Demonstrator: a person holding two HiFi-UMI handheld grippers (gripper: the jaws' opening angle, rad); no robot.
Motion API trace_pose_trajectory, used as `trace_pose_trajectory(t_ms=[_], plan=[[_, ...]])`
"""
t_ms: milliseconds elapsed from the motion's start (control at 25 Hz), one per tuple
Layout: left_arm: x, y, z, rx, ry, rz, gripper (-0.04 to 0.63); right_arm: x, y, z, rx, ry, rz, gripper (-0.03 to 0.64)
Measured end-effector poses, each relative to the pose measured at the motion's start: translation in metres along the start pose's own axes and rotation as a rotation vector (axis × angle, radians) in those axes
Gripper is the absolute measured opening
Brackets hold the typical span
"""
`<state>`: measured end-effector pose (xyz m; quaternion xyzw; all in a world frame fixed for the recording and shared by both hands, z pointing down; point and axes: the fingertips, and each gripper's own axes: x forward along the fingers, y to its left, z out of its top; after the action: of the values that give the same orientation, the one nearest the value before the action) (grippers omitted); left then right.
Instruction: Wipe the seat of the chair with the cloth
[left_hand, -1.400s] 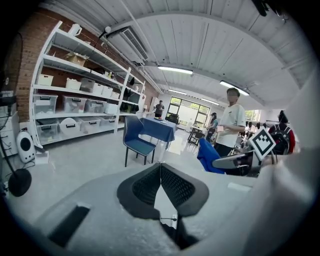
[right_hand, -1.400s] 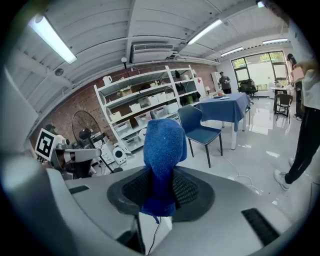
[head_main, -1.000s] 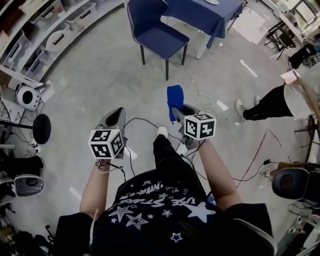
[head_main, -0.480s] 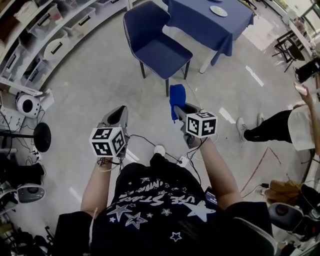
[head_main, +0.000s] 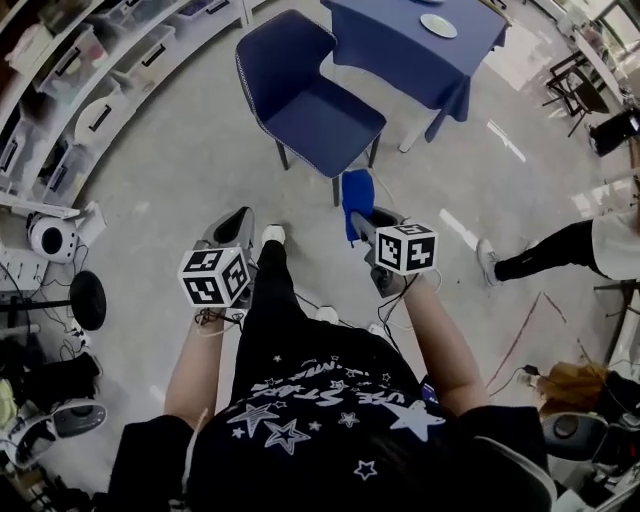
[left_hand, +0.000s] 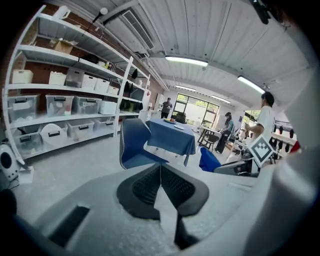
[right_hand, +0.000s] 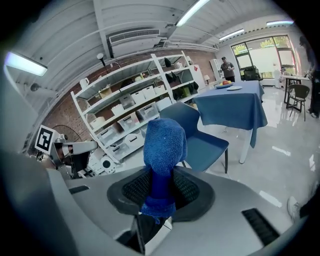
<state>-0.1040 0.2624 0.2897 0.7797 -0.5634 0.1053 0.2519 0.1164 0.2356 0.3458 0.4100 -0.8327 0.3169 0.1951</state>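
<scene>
Blue cloth (right_hand: 164, 150) pinched in right gripper (right_hand: 161, 190), apart from chair (head_main: 325, 118) | left gripper (left_hand: 160, 180) closed, empty | chair nearer than a second ago, likely almost in reach; wiping not begun.

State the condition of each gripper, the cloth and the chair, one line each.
left gripper: shut, empty.
right gripper: shut on the blue cloth.
blue cloth: clamped, sticking up from the jaws.
blue chair: upright on the floor, seat bare, cloth not on it.
</scene>
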Motion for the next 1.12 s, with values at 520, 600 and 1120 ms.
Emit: trace_pose_trajectory(t_ms=[520,600,1120], plan=[[0.213,0.100,0.075,0.095,0.205,-0.236,0.020,0.166,-0.059,0.088,0.204,0.032,-0.210,0.112],[0.240,0.112,0.080,0.127,0.250,-0.276,0.020,0.192,-0.065,0.097,0.247,0.035,-0.241,0.112],[0.399,0.121,0.098,0.208,0.368,-0.449,0.020,0.313,-0.157,0.148,0.423,-0.008,-0.354,0.112]])
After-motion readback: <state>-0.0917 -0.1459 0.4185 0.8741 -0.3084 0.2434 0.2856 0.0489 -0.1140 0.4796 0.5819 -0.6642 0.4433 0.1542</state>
